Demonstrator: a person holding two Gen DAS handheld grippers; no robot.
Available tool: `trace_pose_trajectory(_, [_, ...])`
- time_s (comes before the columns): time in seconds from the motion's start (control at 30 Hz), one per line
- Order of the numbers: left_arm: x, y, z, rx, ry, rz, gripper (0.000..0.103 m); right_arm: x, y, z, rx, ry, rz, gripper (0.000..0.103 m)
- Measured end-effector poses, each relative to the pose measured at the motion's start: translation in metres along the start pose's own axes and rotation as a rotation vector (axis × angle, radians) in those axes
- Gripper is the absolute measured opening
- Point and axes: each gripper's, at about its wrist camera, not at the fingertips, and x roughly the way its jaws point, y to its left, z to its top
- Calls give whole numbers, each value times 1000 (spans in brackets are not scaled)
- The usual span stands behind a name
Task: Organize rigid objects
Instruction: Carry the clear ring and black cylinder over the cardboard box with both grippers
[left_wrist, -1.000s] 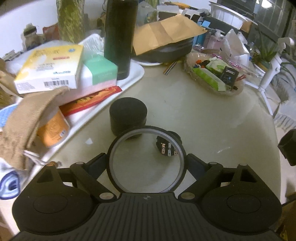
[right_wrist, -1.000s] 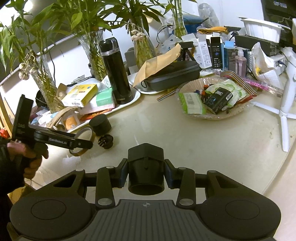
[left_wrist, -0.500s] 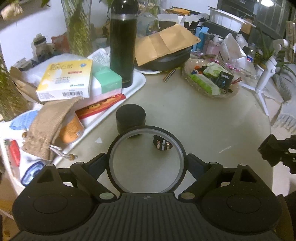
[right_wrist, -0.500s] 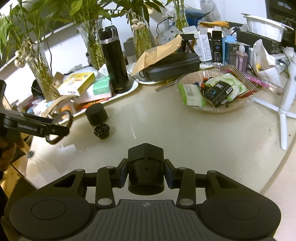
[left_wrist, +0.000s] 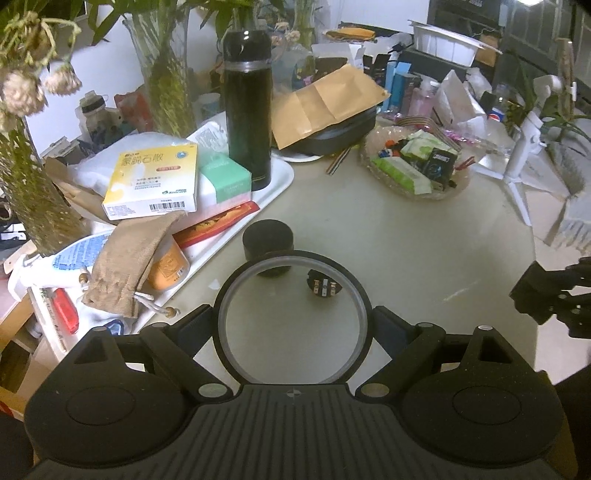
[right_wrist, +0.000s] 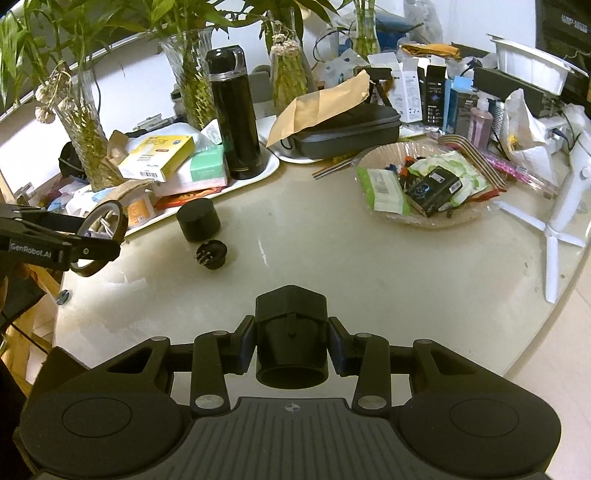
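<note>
My left gripper (left_wrist: 293, 321) is shut on a wide black ring (left_wrist: 225, 295) with a grey inner band, held up above the round table (left_wrist: 406, 258). Seen through and past the ring, a black round canister (left_wrist: 267, 240) and a small black pronged plug (left_wrist: 323, 286) stand on the table. My right gripper (right_wrist: 291, 343) is shut on a black tube-shaped part (right_wrist: 291, 314) with an angular top, above the table's near side. In the right wrist view the left gripper (right_wrist: 99, 240) hangs at the left edge with the ring (right_wrist: 107, 218), near the canister (right_wrist: 197, 219) and plug (right_wrist: 212, 254).
A white tray (left_wrist: 273, 184) at the left holds a tall black flask (left_wrist: 247, 110), boxes and a cloth pouch (left_wrist: 129, 254). A shallow dish of packets (left_wrist: 413, 166) and a white tripod (left_wrist: 517, 177) stand at the right. Vases and clutter line the back.
My left gripper has risen and drawn back with the ring, so the canister and plug look smaller. The right gripper keeps its part and has shifted slightly.
</note>
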Motion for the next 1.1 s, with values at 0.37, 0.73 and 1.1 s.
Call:
trace_pose_trajectory(0.37, [-33,-10,-7,6,-6,-24,92,-20,21,5,-2,24,17,43])
trace_pose_trajectory(0.73, [-64,-23,-21,28,6,-48,92,-47,41,2,-20,29,56,43])
trace_pose_trajectory(1.1, [-83,-37,-40,47,21,-67,92,-71,59,-9,-50,34,94,43])
